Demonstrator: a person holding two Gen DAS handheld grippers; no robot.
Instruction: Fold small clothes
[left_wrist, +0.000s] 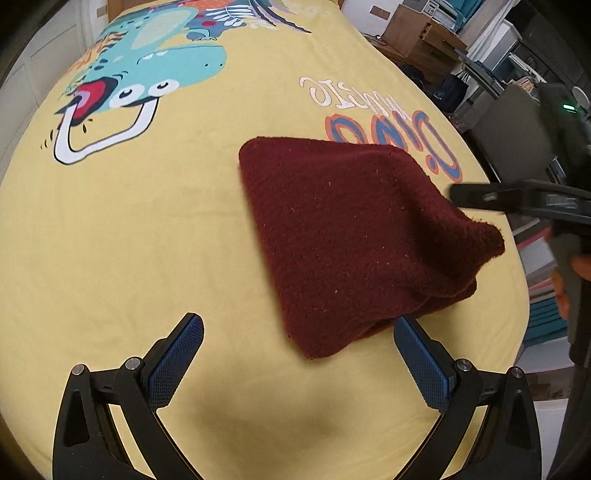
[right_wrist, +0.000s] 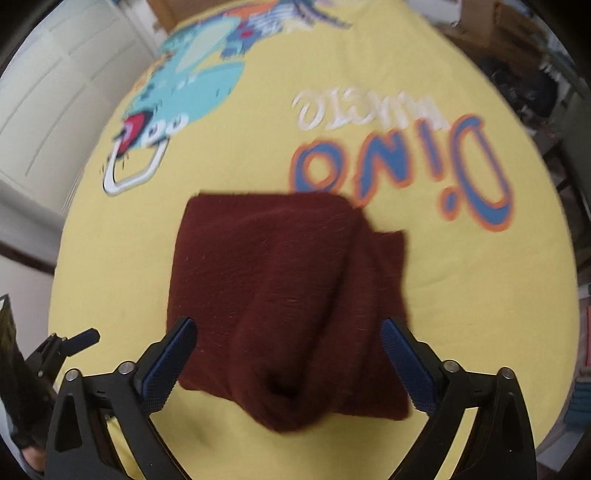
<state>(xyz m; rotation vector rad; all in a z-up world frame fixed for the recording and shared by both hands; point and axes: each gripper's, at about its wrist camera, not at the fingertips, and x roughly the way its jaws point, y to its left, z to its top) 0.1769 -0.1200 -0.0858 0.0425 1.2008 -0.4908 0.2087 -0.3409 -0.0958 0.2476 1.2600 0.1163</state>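
Folded dark-red knitted garment (left_wrist: 354, 236) lying on a yellow bedsheet (left_wrist: 147, 240) printed with a teal cartoon dinosaur (left_wrist: 147, 70) and blue-and-orange lettering (left_wrist: 436, 144). Seen from the left wrist: left gripper (left_wrist: 299, 334) spread wide, blue textured pads (left_wrist: 177, 354) well apart, nothing between them, hovering just above the sheet; near corner of the garment (right_wrist: 280, 295) ahead of and between the fingertips, closer to the right-hand pad and partly overlapping its tip in the view, contact there impossible to tell. Bulk of the cloth ahead and to the right of these tongs, far edge raised into a soft ridge. At the right edge of that view, the black body of the other tool, its tips just beside the garment's raised right side; a hand (left_wrist: 576, 280) partly visible on its handle. Seen from the right wrist, blurred: right gripper (right_wrist: 288, 328) likewise wide open, holding nothing, blue pads (right_wrist: 166, 365) flanking the near part of the garment, cloth filling the gap between them and reaching ahead. Left pad over the garment's left edge, right pad beside its right edge; touching or not unclear. Dinosaur print (right_wrist: 192, 92) far ahead to the left, lettering (right_wrist: 424, 170) ahead to the right, bedsheet (right_wrist: 480, 295) bare beside the tongs. Left tool's black tip low at the left edge.
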